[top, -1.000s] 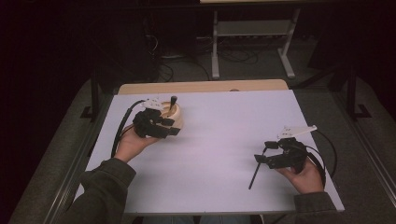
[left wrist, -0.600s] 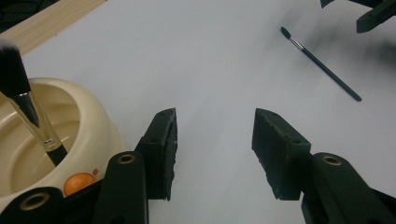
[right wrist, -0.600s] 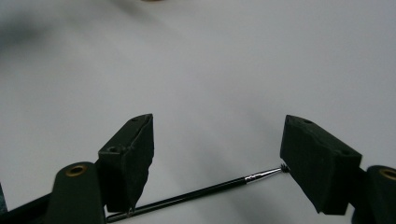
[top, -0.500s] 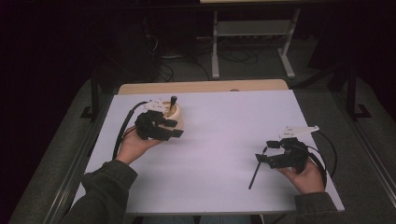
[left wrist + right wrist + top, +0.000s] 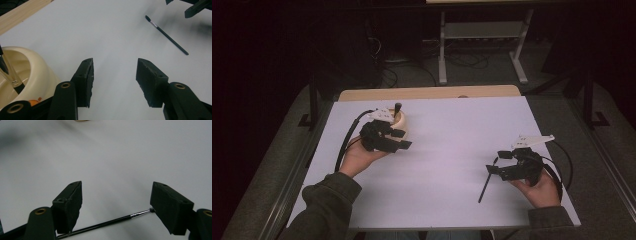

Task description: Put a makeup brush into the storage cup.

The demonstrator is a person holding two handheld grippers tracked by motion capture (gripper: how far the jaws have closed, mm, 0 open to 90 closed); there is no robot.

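High view: a person sits at a white table (image 5: 442,150) with a black 2-jaw gripper in each hand. The left gripper (image 5: 401,140) hovers beside a cream bowl (image 5: 400,120) near the table's far left side; a dark-handled brush (image 5: 397,108) stands in that bowl. The right gripper (image 5: 496,162) sits low at the table's right side, over the top end of a thin black paintbrush (image 5: 486,182) lying flat on the white surface.

Left gripper view: its jaws stand apart with nothing but bare table between them, the bowl's rim (image 5: 37,67) just to their left.

Right gripper view: the jaws are spread wide. The paintbrush (image 5: 110,222) lies across the gap between them; its bristle tip reaches the right pad (image 5: 170,205) and its handle passes under the left pad (image 5: 70,205). The pads do not pinch it.
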